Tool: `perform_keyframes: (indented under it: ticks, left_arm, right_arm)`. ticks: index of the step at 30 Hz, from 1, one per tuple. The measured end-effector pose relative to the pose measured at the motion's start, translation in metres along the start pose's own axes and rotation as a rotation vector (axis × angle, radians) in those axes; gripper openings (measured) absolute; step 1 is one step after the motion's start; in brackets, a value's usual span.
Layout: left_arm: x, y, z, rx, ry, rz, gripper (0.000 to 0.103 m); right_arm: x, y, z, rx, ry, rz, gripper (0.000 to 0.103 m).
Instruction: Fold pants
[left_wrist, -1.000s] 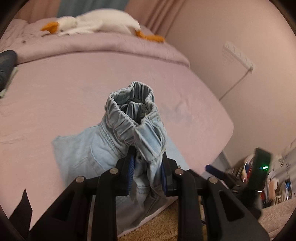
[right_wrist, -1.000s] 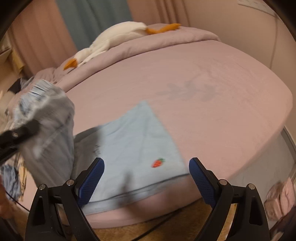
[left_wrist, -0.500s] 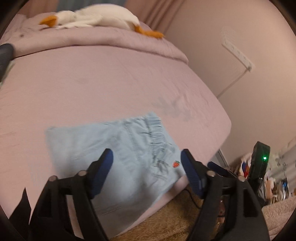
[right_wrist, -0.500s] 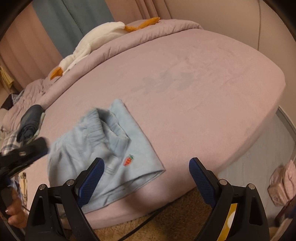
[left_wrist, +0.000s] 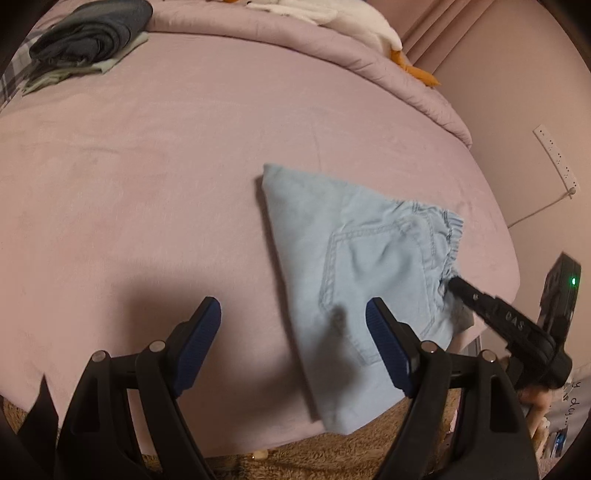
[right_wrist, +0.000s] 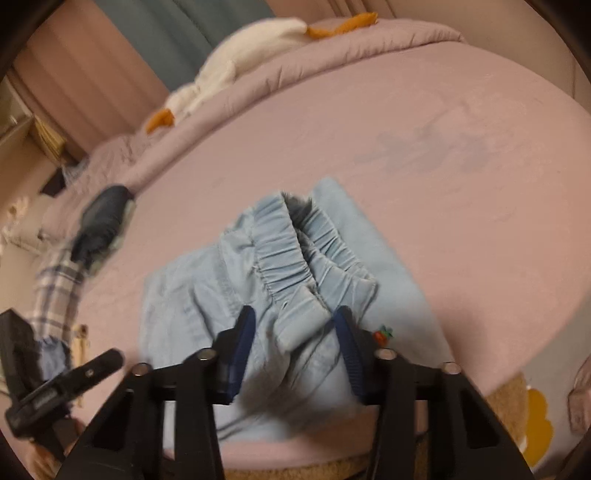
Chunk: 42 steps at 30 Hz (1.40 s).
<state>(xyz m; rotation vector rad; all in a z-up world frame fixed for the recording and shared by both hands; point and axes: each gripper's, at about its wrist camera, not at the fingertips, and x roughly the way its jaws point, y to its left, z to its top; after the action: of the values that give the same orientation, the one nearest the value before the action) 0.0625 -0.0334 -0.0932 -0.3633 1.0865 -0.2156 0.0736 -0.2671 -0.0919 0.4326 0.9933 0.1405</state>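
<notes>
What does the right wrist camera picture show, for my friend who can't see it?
The right gripper pinches the elastic waistband of light blue pants lying on a pink bed. A white toy goose lies at the far end.

Dim, warm pinkish indoor light throughout. Strong fisheye bending with black vignette at corners. Left wrist view fairly sharp; soft shadow cast on bed (left_wrist: 155, 192) below left tool (left_wrist: 293, 325). Right wrist view motion-blurred overall.
</notes>
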Motion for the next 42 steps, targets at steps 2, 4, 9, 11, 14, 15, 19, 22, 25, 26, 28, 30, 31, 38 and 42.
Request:
perform_keyframes:
  ticks: [2, 4, 9, 11, 14, 15, 19, 22, 25, 26, 28, 30, 31, 38, 42]
  left_arm:
    - [0.001, -0.001, -0.002, 0.004, 0.008, 0.000, 0.080]
    - [0.006, -0.002, -0.004, 0.010, 0.021, 0.002, 0.081]
    - [0.024, -0.006, -0.007, 0.023, 0.066, -0.007, 0.081]
    - [0.029, -0.006, -0.009, 0.032, 0.077, 0.007, 0.081]
    - [0.029, -0.006, -0.009, 0.041, 0.076, 0.008, 0.081]
    - [0.029, -0.004, -0.009, 0.036, 0.076, 0.004, 0.081]
    - [0.028, -0.001, -0.007, 0.019, 0.076, -0.008, 0.081]
    - [0.024, 0.002, -0.002, 0.006, 0.063, -0.012, 0.080]
    - [0.019, 0.005, 0.007, -0.010, 0.041, -0.016, 0.079]
    - [0.018, 0.006, 0.009, -0.014, 0.034, -0.015, 0.079]
    - [0.012, 0.008, 0.021, -0.020, 0.003, -0.018, 0.079]
    - [0.006, 0.006, 0.034, -0.017, -0.037, -0.039, 0.076]
    - [0.006, 0.005, 0.039, -0.015, -0.047, -0.049, 0.075]
    - [0.054, -0.012, 0.078, 0.012, 0.035, -0.117, 0.071]
    - [0.091, -0.013, 0.092, -0.019, 0.115, -0.139, 0.072]
  right_arm:
    - [-0.014, 0.001, 0.001, -0.020, -0.041, 0.009, 0.026]
    - [-0.031, 0.001, 0.004, -0.038, -0.100, -0.016, 0.025]
    - [-0.022, -0.018, 0.005, -0.015, -0.047, -0.051, 0.024]
    - [-0.003, -0.024, 0.000, -0.035, 0.008, -0.085, 0.026]
    - [-0.011, -0.031, 0.004, -0.016, 0.012, -0.054, 0.044]
    - [-0.015, -0.033, 0.006, -0.010, 0.001, -0.049, 0.059]
    - [-0.014, -0.038, 0.020, -0.005, -0.001, 0.017, 0.067]
    - [0.014, -0.032, 0.020, 0.004, 0.065, 0.101, 0.067]
    - [0.023, -0.026, 0.013, -0.003, 0.015, 0.081, 0.043]
    - [0.013, -0.024, 0.011, -0.008, -0.003, 0.074, 0.032]
    - [-0.017, -0.020, 0.009, -0.010, -0.065, 0.103, 0.026]
    - [-0.038, -0.016, 0.011, -0.014, -0.115, 0.089, 0.025]
    - [-0.053, -0.017, 0.009, -0.016, -0.155, 0.050, 0.025]
    - [-0.028, -0.057, -0.006, 0.022, -0.055, -0.061, 0.027]
    - [-0.037, -0.077, -0.011, 0.121, -0.038, -0.008, 0.043]
